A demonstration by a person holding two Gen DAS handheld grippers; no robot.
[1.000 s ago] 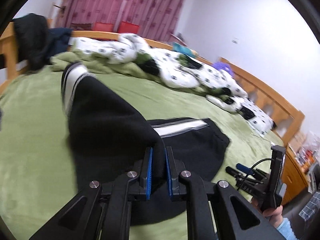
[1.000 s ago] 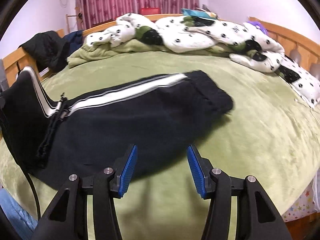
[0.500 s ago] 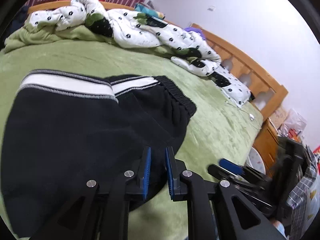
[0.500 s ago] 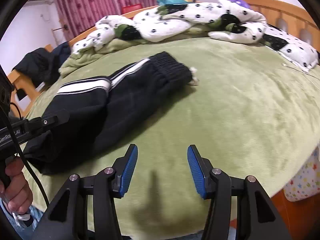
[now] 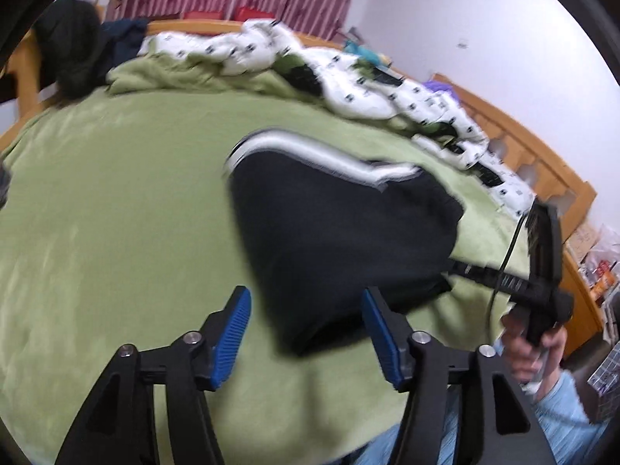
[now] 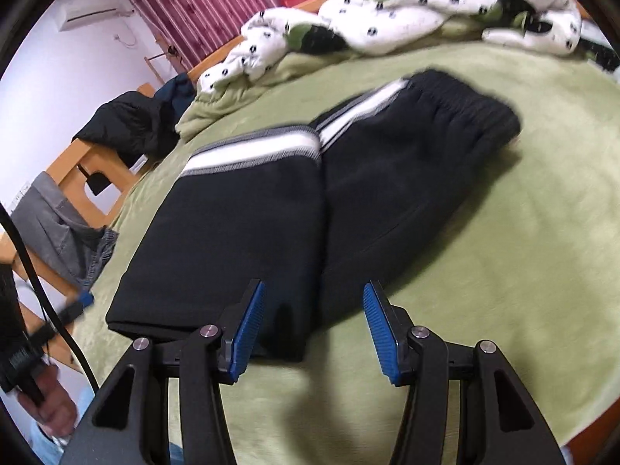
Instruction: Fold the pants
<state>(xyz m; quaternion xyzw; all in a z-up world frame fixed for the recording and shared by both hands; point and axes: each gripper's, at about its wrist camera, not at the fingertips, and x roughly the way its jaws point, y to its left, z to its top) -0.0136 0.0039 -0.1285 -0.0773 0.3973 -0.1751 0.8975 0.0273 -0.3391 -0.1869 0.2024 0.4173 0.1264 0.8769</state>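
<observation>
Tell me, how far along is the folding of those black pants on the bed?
Mostly done, it seems. The pants lie on the green blanket with one end folded over the rest, white stripes lined up. Nothing is held: the left gripper is opening with the fabric loose between its fingers, and the right gripper is open. Perhaps one more fold or some smoothing remains.
</observation>
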